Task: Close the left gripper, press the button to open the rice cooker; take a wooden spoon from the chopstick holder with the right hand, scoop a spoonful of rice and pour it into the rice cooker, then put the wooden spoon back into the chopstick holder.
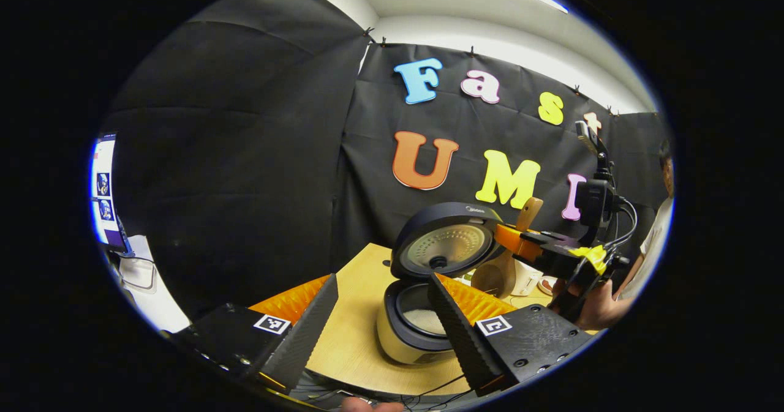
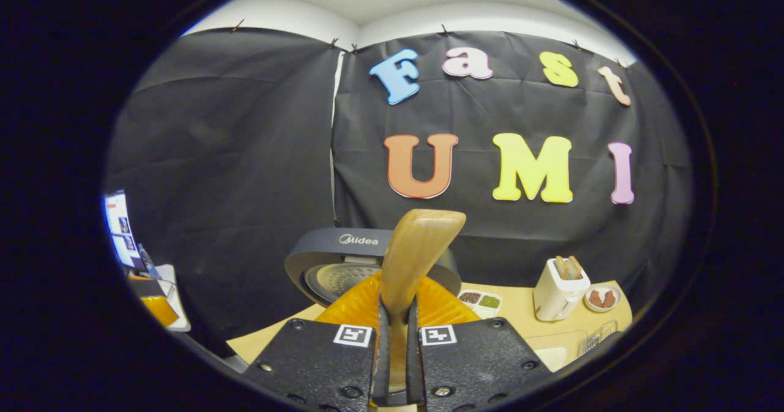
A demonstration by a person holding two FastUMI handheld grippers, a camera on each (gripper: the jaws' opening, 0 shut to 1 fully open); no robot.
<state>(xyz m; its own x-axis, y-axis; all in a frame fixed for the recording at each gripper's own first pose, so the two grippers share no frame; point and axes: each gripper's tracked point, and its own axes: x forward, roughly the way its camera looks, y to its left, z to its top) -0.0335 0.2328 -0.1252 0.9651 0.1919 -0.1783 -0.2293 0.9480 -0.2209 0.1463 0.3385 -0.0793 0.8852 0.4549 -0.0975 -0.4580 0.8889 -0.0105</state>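
Note:
The rice cooker (image 1: 404, 338) stands open on the wooden table (image 1: 355, 326), its dark lid (image 1: 444, 247) tilted up and white rice visible in the inner pot (image 1: 424, 320). My left gripper (image 1: 383, 280) is open just in front of it, with nothing between the fingers. My right gripper (image 1: 513, 243) hovers to the right of the lid, shut on a wooden spoon (image 1: 495, 275) whose bowl hangs down. In the right gripper view, my right gripper (image 2: 397, 307) clamps the spoon's handle (image 2: 419, 247), which rises in front of the cooker lid (image 2: 334, 265).
A white toaster (image 2: 558, 289), a divided dish (image 2: 481, 300) and a small bowl (image 2: 603, 297) sit at the table's right end, with a wire rack (image 2: 597, 333) nearer. A person's hand (image 1: 591, 311) holds the right gripper. A screen (image 1: 103, 191) glows at far left.

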